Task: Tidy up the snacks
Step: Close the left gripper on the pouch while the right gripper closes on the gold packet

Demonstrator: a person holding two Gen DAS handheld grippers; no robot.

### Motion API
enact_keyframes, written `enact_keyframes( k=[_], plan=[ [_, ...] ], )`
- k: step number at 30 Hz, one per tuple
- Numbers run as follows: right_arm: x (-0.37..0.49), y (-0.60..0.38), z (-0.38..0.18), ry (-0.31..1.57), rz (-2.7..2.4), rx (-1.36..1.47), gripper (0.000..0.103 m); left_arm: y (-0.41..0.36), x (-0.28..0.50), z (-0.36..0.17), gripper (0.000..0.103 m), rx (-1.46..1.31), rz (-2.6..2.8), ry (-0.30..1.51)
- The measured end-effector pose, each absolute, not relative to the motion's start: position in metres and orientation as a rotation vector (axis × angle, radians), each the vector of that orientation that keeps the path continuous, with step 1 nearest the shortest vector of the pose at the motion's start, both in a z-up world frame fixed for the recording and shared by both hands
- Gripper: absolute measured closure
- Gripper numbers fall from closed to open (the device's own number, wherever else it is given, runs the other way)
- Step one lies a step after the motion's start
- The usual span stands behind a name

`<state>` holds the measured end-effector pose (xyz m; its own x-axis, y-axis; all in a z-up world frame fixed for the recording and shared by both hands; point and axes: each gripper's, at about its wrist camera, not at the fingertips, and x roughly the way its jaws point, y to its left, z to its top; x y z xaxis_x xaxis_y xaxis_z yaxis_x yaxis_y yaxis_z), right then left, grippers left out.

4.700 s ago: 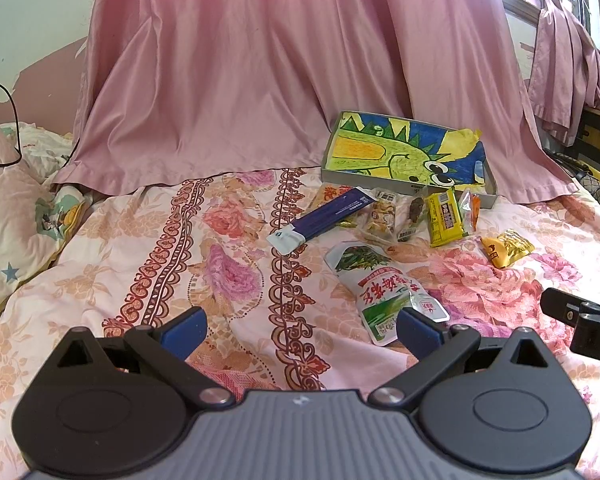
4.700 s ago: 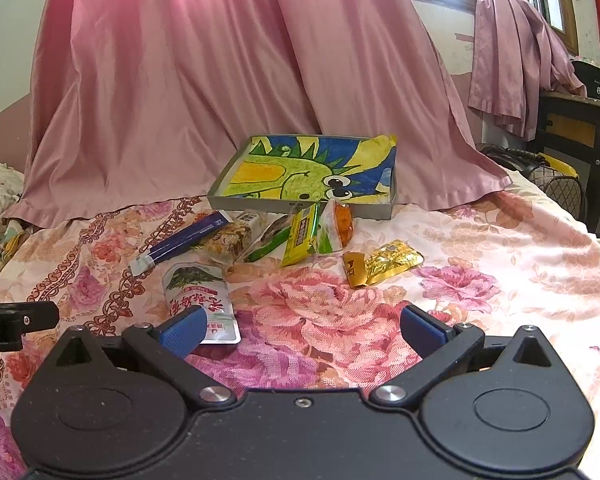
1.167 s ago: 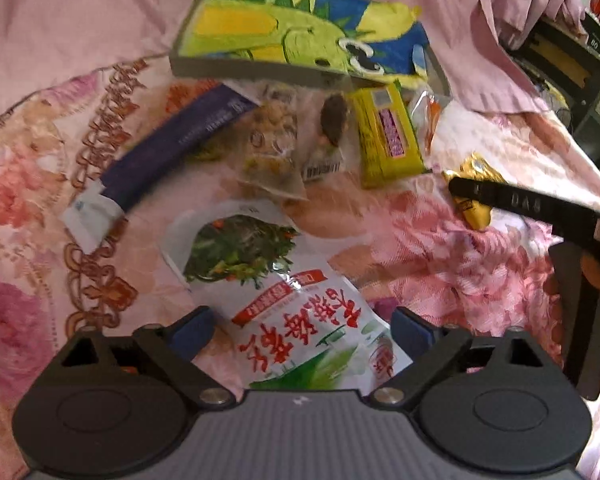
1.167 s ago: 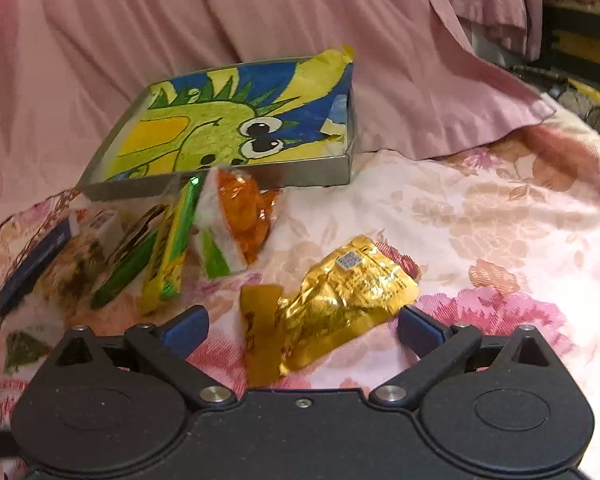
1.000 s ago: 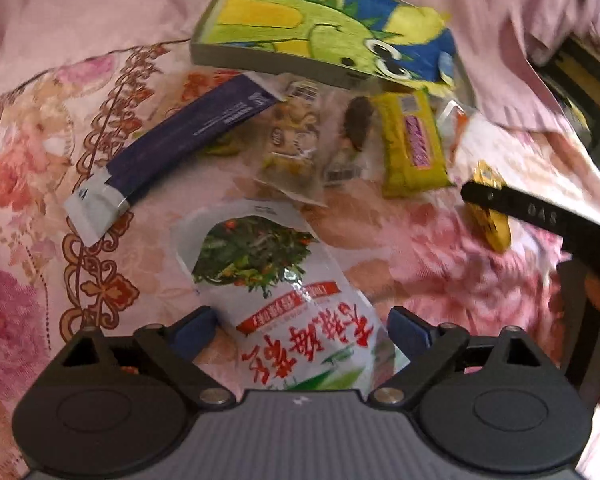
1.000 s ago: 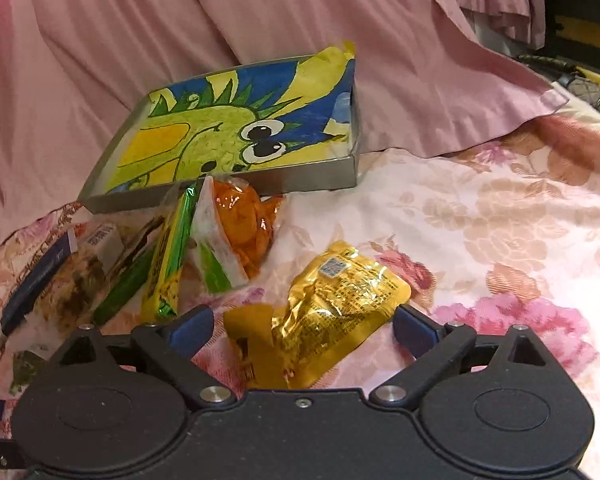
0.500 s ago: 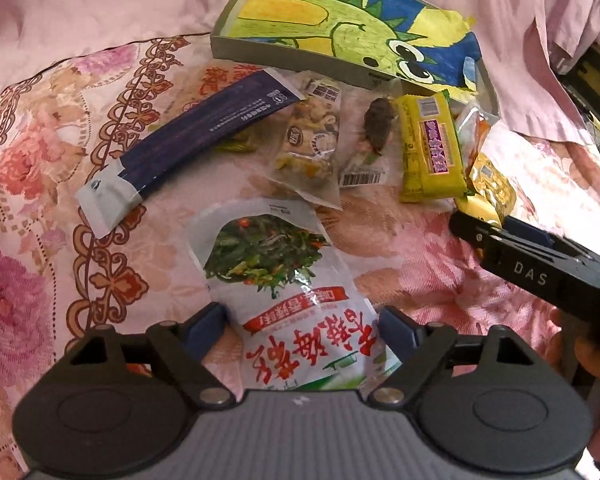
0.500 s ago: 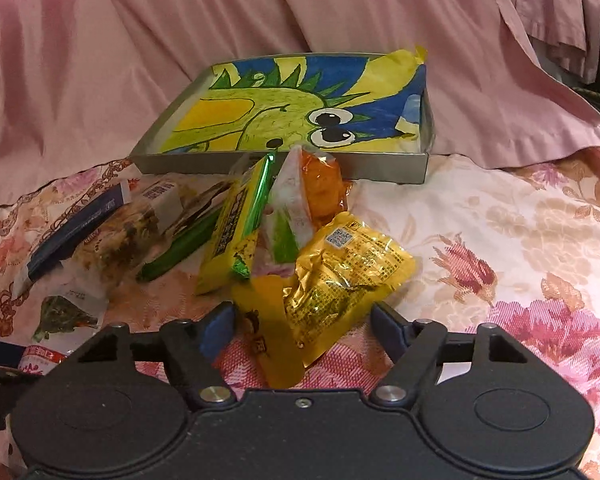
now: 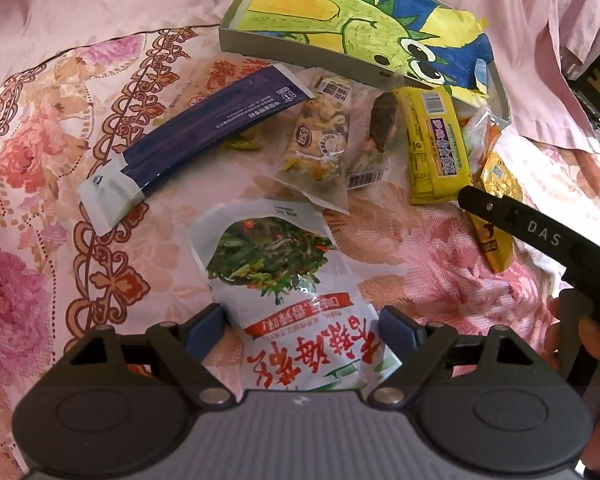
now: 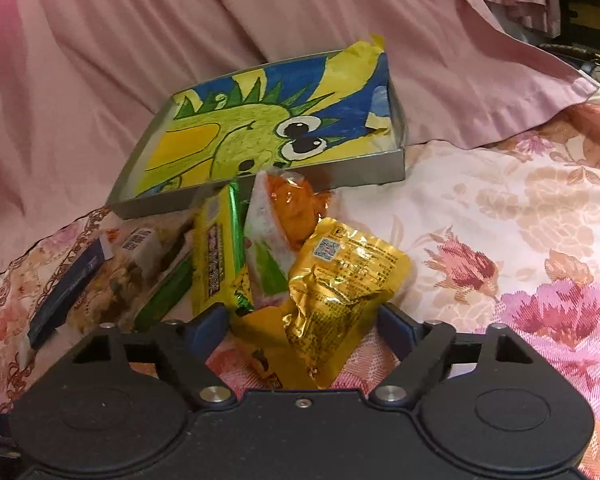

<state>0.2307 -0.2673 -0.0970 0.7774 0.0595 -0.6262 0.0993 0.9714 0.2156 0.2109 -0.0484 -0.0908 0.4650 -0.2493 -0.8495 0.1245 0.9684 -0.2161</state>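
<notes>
While our left gripper [image 9: 300, 326] straddles the white vegetable-print plastic pouch [image 9: 288, 292] with open jaws, our right gripper [image 10: 302, 326] is opening around the crinkled golden foil packet [image 10: 336, 280], both lying on the flowered bedsheet [image 9: 40, 168], so we can lift them toward the grey dinosaur-picture tray [image 10: 260, 190].

The black arm of the right gripper [image 9: 540, 236], seen from the left wrist view, bears the white letters "DAS"; the white pouch with a picture of green vegetables [image 9: 296, 300] carries large red Chinese characters, upside down in that view and not clear enough to spell out, with a red banner of small white characters above them; the yellow bar packet [image 9: 436, 144] has a barcode and a purple panel of characters too blurred to read; the gold foil packet [image 10: 340, 276] shows a QR code and fine print, illegible; the dark blue packet [image 9: 204, 120] has small white print, unreadable.
</notes>
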Motion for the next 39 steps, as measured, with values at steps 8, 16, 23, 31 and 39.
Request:
enact_keyframes(
  k=[8, 16, 23, 31, 39],
  plan=[
    [0.213, -0.256, -0.094, 0.732, 0.042, 0.182, 0.036, -0.046, 0.206, -0.088, 0.026, -0.15, -0.232, 1.055],
    [0.179, -0.233, -0.087, 0.781, 0.138, 0.136, 0.033, -0.038, 0.203, -0.089, 0.025, -0.193, -0.247, 1.061],
    [0.189, -0.237, -0.087, 0.77, 0.131, 0.2, 0.024, -0.044, 0.211, -0.091, 0.015, -0.203, -0.228, 1.089],
    [0.196, -0.241, -0.093, 0.748, 0.096, 0.231, 0.028, -0.05, 0.21, -0.092, 0.019, -0.173, -0.204, 1.083],
    [0.185, -0.226, -0.091, 0.759, 0.093, 0.12, 0.058, -0.043, 0.201, -0.086, 0.037, -0.178, -0.228, 1.075]
  ],
)
